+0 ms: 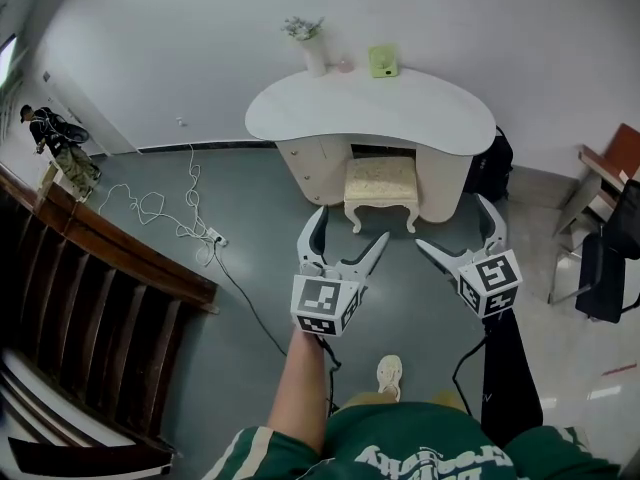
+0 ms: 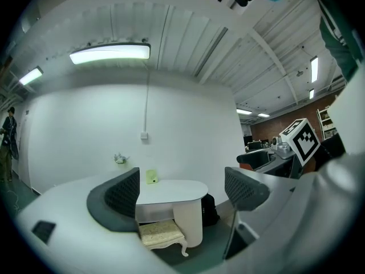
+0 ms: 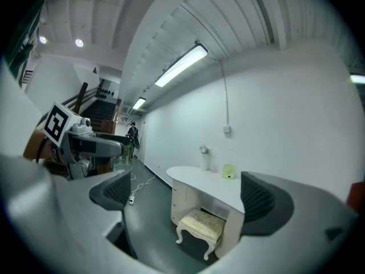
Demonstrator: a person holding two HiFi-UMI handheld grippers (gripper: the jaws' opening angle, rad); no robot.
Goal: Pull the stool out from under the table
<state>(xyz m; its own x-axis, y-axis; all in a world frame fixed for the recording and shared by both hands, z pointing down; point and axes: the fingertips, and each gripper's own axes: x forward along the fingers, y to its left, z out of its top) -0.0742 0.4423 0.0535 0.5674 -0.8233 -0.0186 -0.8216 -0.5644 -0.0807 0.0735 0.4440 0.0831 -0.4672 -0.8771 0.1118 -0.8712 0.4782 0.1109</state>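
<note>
A: Where to look for the cream-cushioned stool point(image 1: 381, 183) with the white curved legs?

B: In the knee gap of the white kidney-shaped counter point(image 1: 400, 118), between the drawer unit on one side and the end panel on the other. Sits with the rear of the seat beneath the top and two front legs out on the grey floor point(image 1: 250, 198).

A: Facing which way?

B: Square to the counter. Lies with the long side of the seat along the counter's front edge, that long side turned toward the wearer of the head camera. Stands upright on its legs.

A: And the count?

B: One stool, one counter. On the top, back by the wall: one white vase point(image 1: 314, 56) with pale flowers and one small green boxy thing point(image 1: 382, 62), near each other but apart. One black bag point(image 1: 492, 163) on the floor by the counter's right end in the head view. One white cable point(image 1: 160, 208) looping across the floor to one power strip point(image 1: 215, 236) at the left.

A: Tongs?

B: Two. Left tongs point(image 1: 350, 226) spread wide, nothing between the pads. Right tongs point(image 1: 452, 223) likewise apart and empty. Both up in the air, side by side, short of the stool and touching nothing. Frame the stool between their jaws in both gripper views
</note>
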